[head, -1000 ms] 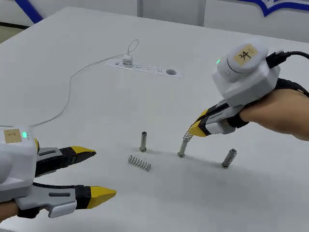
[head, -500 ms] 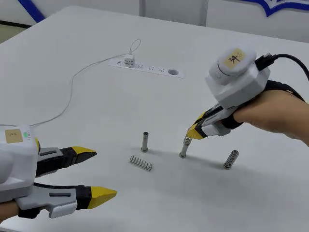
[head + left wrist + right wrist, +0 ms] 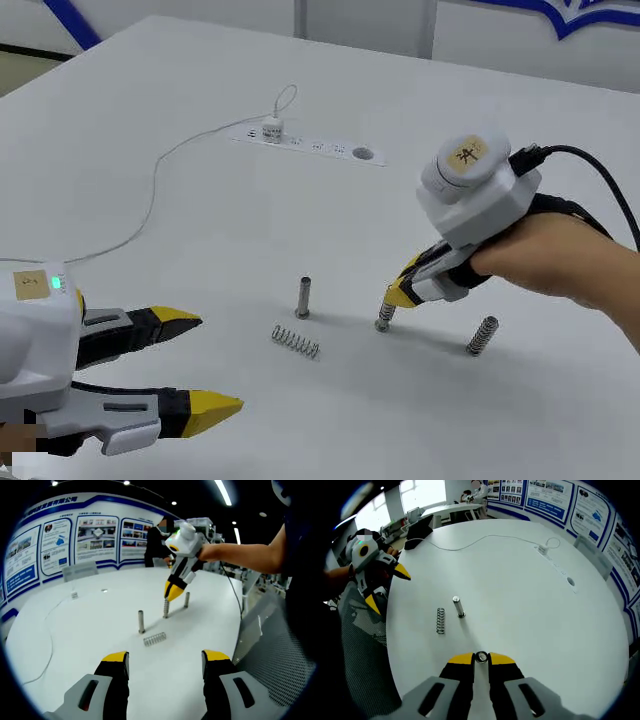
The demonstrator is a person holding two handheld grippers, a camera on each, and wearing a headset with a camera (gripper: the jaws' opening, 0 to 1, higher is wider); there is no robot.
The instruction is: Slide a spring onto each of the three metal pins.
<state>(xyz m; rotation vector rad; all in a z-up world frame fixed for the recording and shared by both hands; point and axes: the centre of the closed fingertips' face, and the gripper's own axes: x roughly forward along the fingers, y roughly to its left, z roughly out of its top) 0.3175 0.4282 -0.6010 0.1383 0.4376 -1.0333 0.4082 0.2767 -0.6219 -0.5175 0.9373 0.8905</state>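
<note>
I am working at a wide white table (image 3: 200, 100) that is stretching away toward the top of the head view. In the left gripper view, blue-and-white display boards (image 3: 55, 545) are lining the wall across the upper left, and long ceiling lights (image 3: 222, 491) are glowing at the top against a dark ceiling. A grey perforated surface (image 3: 280, 650) is showing at the lower right there. In the right gripper view, bright windows (image 3: 420, 492) are letting in daylight at the upper left, with more white desks (image 3: 455, 510) standing just below them.
</note>
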